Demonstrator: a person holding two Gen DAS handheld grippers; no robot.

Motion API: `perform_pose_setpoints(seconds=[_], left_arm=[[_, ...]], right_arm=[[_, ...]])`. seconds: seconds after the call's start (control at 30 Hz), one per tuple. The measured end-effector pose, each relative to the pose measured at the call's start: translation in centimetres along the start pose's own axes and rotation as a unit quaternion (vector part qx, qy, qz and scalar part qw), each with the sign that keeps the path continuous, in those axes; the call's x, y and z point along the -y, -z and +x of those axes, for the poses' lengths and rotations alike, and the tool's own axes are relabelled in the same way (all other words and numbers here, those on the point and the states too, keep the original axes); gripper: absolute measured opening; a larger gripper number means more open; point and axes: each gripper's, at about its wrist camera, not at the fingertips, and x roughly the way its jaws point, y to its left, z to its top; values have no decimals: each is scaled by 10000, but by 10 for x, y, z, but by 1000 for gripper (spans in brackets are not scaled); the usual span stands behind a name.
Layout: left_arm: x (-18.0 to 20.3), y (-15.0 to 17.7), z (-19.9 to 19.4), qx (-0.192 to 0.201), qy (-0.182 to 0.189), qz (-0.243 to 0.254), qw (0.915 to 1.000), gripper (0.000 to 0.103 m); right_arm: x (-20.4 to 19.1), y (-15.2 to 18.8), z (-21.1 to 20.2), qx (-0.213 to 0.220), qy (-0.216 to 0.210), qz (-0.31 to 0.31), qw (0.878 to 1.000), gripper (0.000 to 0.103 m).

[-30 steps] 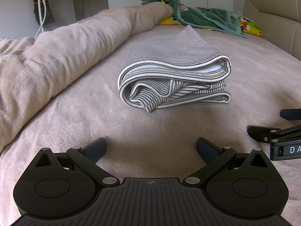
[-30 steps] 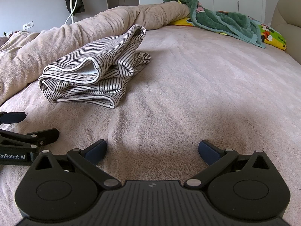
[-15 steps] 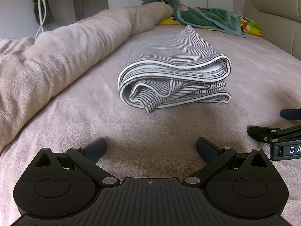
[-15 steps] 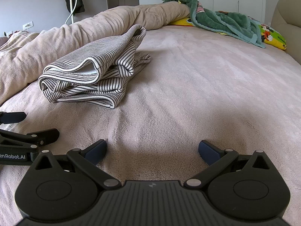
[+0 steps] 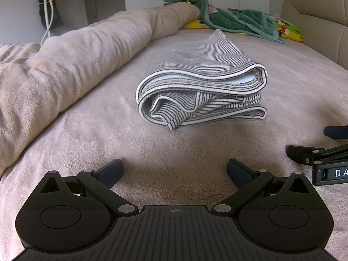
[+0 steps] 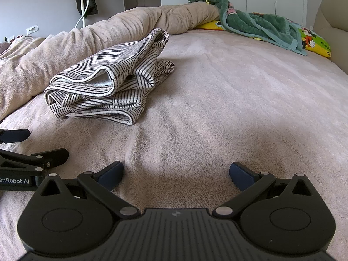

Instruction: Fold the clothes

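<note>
A grey-and-white striped garment (image 5: 200, 84) lies folded in a thick stack on the pink bed cover (image 5: 174, 152). It also shows in the right wrist view (image 6: 108, 80), to the left. My left gripper (image 5: 175, 169) is open and empty, low over the bed, a short way in front of the stack. My right gripper (image 6: 177, 171) is open and empty, to the right of the left one and off the stack's right side. Each gripper shows at the edge of the other's view: the right one (image 5: 322, 152) and the left one (image 6: 26, 148).
A rolled pink duvet (image 5: 65, 65) runs along the left side of the bed. A green blanket (image 5: 235, 19) and a yellow cartoon pillow (image 5: 289, 28) lie at the far end. A beige headboard (image 5: 317, 21) stands at right. A coat stand (image 6: 83, 2) is by the wall.
</note>
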Motion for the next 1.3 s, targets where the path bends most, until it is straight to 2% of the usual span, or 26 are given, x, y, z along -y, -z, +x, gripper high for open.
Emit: perform_pose_setpoints(seconds=[1.3], left_arm=[[-2, 0, 2, -47, 60, -54, 10000, 103]], right_arm=[[0, 0, 0, -1, 2, 2, 10000, 103]])
